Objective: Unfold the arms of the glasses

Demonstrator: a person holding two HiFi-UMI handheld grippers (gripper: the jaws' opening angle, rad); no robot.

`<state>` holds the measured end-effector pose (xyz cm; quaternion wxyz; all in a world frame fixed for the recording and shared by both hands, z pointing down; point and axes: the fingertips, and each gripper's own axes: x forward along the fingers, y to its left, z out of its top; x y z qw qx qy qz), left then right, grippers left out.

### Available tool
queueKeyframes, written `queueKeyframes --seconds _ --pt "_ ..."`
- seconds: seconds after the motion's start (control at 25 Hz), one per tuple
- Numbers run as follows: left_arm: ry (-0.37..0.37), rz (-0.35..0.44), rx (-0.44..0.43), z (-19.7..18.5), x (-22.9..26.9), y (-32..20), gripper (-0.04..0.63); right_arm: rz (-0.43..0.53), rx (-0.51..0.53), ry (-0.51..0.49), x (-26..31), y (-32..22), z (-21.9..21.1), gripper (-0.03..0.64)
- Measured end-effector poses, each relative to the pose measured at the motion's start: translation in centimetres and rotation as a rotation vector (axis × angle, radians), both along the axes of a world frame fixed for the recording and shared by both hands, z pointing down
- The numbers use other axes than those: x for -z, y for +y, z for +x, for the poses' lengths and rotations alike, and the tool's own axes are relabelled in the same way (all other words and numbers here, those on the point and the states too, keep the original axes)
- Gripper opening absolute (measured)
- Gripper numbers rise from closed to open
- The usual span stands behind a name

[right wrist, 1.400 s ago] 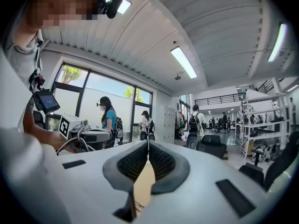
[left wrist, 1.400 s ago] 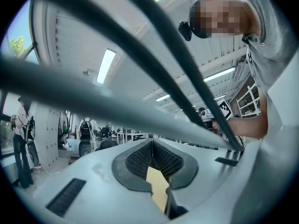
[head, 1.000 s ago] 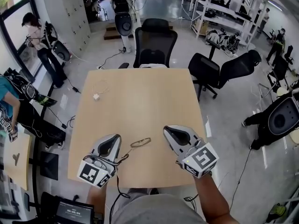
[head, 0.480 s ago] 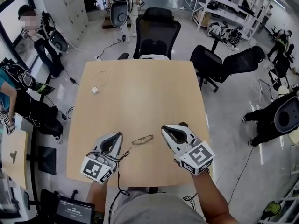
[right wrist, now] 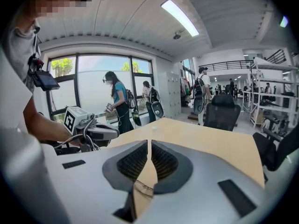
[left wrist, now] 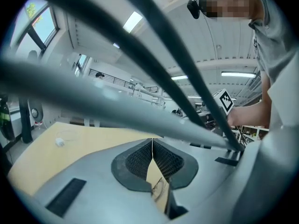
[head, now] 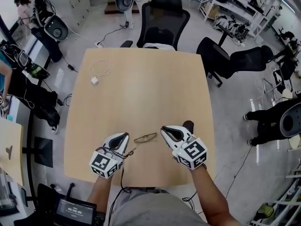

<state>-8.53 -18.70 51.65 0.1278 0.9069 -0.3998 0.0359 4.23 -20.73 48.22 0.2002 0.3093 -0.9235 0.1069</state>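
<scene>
The folded thin-framed glasses [head: 146, 137] lie on the wooden table [head: 141, 93] near its front edge. My left gripper [head: 124, 137] is just left of them and my right gripper [head: 164, 130] just right, both low over the table and pointing inward at the frame. Neither touches it. In the left gripper view the left gripper [left wrist: 152, 142] has its pads pressed together, and part of the glasses [left wrist: 160, 190] shows below them. The right gripper [right wrist: 149, 144] is likewise shut and empty, with the glasses [right wrist: 142, 187] beneath it and the left gripper [right wrist: 88, 130] opposite.
A white charger with its coiled cable [head: 96, 79] lies at the table's far left. One black office chair [head: 164, 18] stands against the far edge and another [head: 233, 60] off the right corner. People and equipment stand along the left wall.
Both grippers have come down toward the table and a little closer to the glasses from either side. The glasses have not moved.
</scene>
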Motion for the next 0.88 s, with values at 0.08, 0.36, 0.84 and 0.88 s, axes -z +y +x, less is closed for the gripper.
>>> queueKeyframes --seconds 0.08,0.36,0.84,0.88 --pt "-0.003 -0.055 -0.001 0.1 -2.6 -0.3 0.009 -0.041 0.007 0.029 -2.5 -0.5 0.1 0.011" --pt "-0.047 -0.247 -0.028 0.6 -11.2 -0.8 0.009 -0.195 0.070 0.116 -10.9 -1.5 0.4 0.011" --pt "-0.086 -0.440 -0.127 2.1 -19.2 1.1 0.009 -0.409 0.149 0.261 -22.2 0.6 1.1 0.081" --pt "-0.087 -0.448 -0.134 2.2 -19.4 1.2 0.009 -0.417 0.151 0.270 -22.6 0.8 1.2 0.081"
